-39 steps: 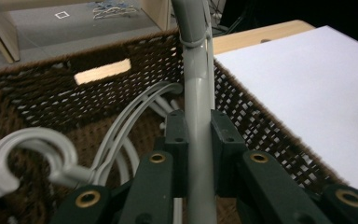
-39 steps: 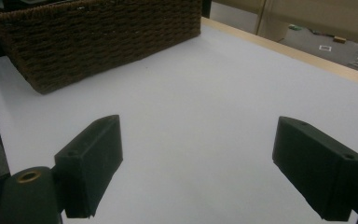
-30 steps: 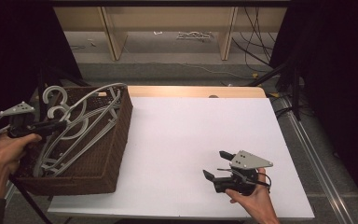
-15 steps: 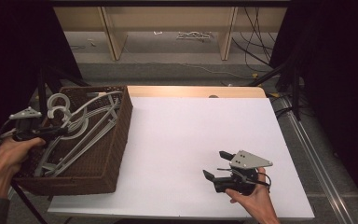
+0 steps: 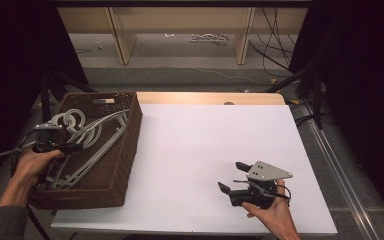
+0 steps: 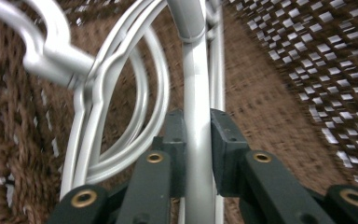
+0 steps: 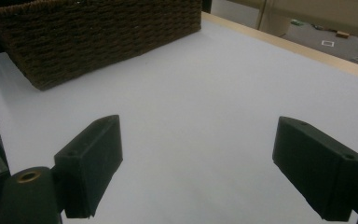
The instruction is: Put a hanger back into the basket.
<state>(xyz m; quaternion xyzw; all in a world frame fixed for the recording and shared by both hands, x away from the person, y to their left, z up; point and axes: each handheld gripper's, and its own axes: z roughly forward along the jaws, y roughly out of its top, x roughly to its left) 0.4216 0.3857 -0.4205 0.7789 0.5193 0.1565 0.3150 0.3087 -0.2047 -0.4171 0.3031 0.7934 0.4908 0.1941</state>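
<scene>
In the basket (image 5: 125, 150), hanger (image 6: 198, 140) lengthwise along it.

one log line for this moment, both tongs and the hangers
left tongs: shut on grey hanger inside wicker basket | right tongs: open, nothing held, over white table | hanger not yet out of basket

The hangers (image 6: 196, 93) look like smooth moulded plastic, pale grey with a soft sheen that catches the light along their curved bars. The basket (image 5: 115, 165) is dark brown woven wicker, rough and matt, its weave coarse on wall and floor alike. The fingers (image 6: 226, 149) of the left gripper (image 6: 198, 154) are matt black plastic with brass-coloured rivets. The table (image 5: 205, 145) has a smooth, matt white top with a pale wooden edge.
</scene>
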